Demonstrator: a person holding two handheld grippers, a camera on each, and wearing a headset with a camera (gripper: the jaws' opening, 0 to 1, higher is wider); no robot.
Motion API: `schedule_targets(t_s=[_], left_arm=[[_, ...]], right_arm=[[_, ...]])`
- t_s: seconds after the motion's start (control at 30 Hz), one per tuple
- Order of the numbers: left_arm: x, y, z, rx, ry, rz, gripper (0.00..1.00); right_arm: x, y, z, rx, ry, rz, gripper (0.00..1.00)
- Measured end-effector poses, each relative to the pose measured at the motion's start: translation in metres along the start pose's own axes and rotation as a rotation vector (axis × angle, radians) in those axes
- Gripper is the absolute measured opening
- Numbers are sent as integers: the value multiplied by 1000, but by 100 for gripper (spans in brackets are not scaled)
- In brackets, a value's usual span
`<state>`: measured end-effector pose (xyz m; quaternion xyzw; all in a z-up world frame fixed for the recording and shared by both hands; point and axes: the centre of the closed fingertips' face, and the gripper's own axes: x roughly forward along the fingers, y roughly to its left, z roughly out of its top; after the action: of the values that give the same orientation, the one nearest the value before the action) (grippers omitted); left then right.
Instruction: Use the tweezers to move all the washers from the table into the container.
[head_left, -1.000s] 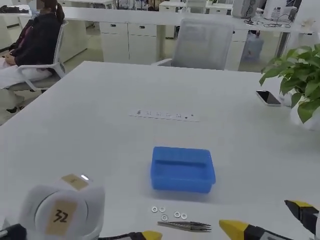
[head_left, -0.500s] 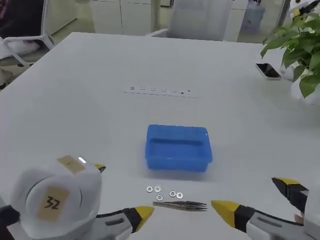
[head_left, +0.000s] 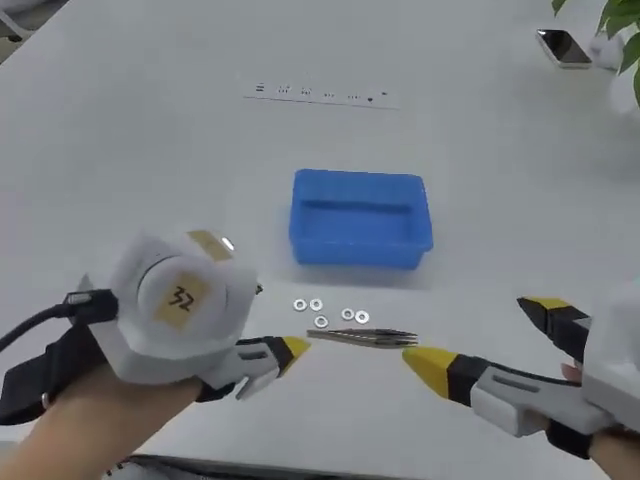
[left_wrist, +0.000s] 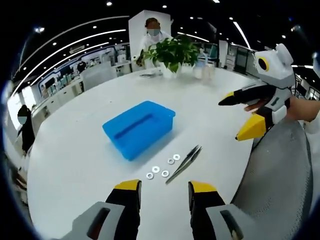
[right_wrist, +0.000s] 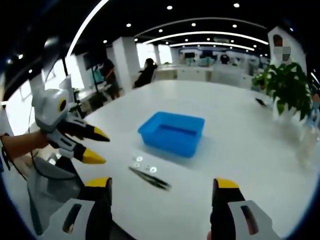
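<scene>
Washers (head_left: 316, 304) and tweezers (head_left: 362, 338) lie on a white office table (head_left: 150, 150).

OPEN-PLAN OFFICE: A broad white tabletop (left_wrist: 75, 150) is running out ahead of the left gripper (left_wrist: 165, 186) toward a leafy green potted plant (left_wrist: 172, 50), and a person in a white top (left_wrist: 152, 32) is standing just behind it. Beyond the right gripper (right_wrist: 163, 182), rows of white workstations (right_wrist: 210, 74) are receding under long curved ceiling light strips (right_wrist: 200, 36) and small round downlights (right_wrist: 170, 7), with a dark-clad person (right_wrist: 146, 71) appearing among them. A flush row of white power sockets (head_left: 318, 95) is lying in the tabletop, well ahead of both grippers.
</scene>
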<state>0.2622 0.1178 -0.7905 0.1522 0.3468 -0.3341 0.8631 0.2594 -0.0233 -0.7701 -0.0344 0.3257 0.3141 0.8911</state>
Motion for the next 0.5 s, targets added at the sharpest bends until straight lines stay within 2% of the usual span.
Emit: schedule_targets(t_s=[0.1, 0.2, 0.33, 0.5], left_arm=[[11, -2, -1, 10, 9, -26, 32], [24, -7, -6, 26, 33, -68, 29], [37, -13, -12, 32, 52, -111, 28], [52, -14, -18, 102, 94, -134, 23]], right_arm=[[3, 1, -3, 2, 14, 7, 80], [6, 2, -5, 12, 20, 17, 80], [9, 2, -7, 15, 34, 25, 80], [11, 4, -10, 26, 43, 39, 80]])
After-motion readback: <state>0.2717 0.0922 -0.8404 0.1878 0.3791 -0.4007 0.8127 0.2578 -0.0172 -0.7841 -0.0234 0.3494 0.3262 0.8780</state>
